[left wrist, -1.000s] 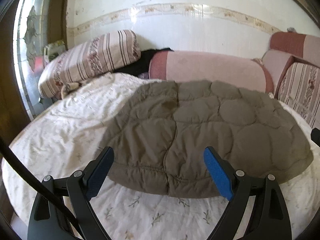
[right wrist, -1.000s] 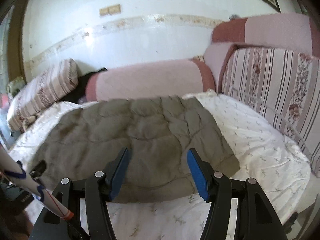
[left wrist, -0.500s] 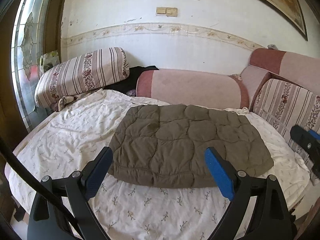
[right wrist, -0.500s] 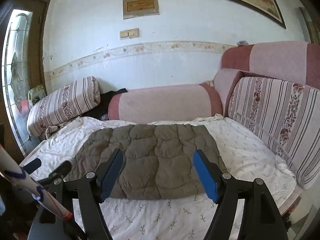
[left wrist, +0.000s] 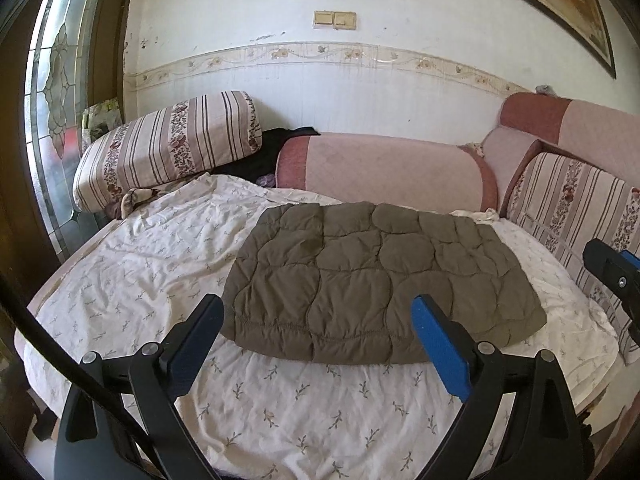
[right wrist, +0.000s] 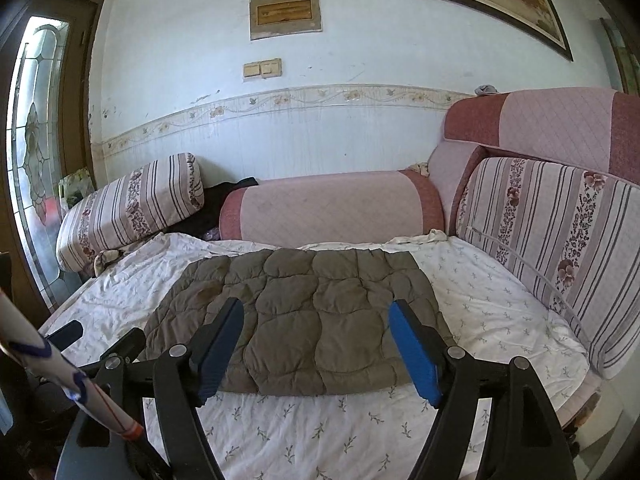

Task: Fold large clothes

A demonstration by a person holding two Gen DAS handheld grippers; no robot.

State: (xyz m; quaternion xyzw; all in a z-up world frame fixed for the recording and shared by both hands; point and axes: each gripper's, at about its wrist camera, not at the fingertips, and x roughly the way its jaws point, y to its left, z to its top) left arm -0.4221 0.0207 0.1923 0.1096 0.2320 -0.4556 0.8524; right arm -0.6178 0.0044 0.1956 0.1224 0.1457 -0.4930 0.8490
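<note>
A quilted olive-brown garment (left wrist: 380, 280) lies folded into a flat rectangle on the white flowered bedsheet (left wrist: 140, 264). In the right wrist view the garment (right wrist: 304, 320) is in the middle of the bed. My left gripper (left wrist: 316, 308) hangs open above the near edge of the bed, short of the garment's hem, with nothing between its fingers. My right gripper (right wrist: 316, 310) is held back from the garment too; its jaws are opening and hold nothing. A part of the right gripper (left wrist: 616, 276) shows at the right edge of the left wrist view.
A pink bolster (left wrist: 384, 172) lies along the far wall behind the garment. A striped bolster (left wrist: 168, 148) sits at the back left beside a glass door (left wrist: 56, 120). Striped back cushions (right wrist: 560, 256) line the right side. A dark cloth (right wrist: 224, 196) lies between the bolsters.
Both grippers have drawn back and risen from the garment, so it looks smaller and farther off. The right jaws have spread wider. The garment lies still.
</note>
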